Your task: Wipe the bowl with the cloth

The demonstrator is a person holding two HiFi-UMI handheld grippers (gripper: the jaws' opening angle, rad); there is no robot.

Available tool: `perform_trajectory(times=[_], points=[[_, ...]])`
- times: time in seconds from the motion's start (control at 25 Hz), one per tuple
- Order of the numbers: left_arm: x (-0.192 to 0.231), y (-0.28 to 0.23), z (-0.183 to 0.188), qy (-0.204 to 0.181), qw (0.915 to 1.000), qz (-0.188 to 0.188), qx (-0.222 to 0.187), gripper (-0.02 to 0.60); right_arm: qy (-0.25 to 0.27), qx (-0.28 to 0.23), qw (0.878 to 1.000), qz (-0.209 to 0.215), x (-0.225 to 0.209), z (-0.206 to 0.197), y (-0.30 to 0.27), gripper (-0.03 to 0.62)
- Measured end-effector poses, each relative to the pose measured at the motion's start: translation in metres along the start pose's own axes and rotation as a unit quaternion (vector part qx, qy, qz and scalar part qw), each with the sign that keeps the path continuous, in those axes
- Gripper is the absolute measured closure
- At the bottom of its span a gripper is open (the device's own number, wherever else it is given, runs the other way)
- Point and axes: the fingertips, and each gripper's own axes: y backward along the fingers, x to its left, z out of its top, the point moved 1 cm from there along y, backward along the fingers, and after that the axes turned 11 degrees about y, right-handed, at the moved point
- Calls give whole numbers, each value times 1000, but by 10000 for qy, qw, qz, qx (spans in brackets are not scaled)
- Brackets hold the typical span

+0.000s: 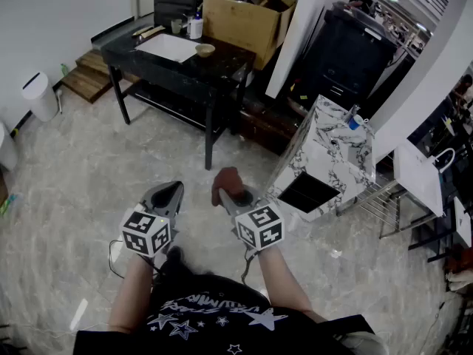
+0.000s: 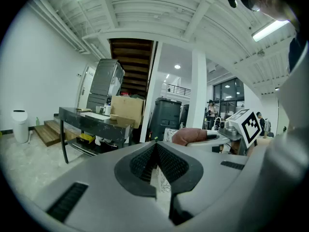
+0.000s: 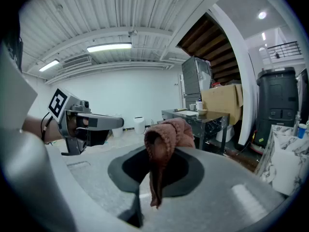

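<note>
Cloth, bunched from above, hangs clamped in right claw; left claw closed, empty.

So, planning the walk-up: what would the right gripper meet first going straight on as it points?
Probably open floor, then the black table bearing the bowl; nothing stands nearer, though the held cloth hides the exact line.

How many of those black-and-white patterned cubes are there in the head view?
2. One cube sits on the left gripper; the other cube sits on the right gripper, which clamps a reddish-brown cloth. None seems hidden.
</note>
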Motion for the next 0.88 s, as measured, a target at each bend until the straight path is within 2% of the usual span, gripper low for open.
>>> perform_trajectory(times=[0.6,0.88], points=[[2,6,-13,98,9999,51,104,574,101,63,9998,179,16,-11,3,543],[16,7,-21,178,9996,132,187,574,39,134,9997,223,14,-22,-8,543]])
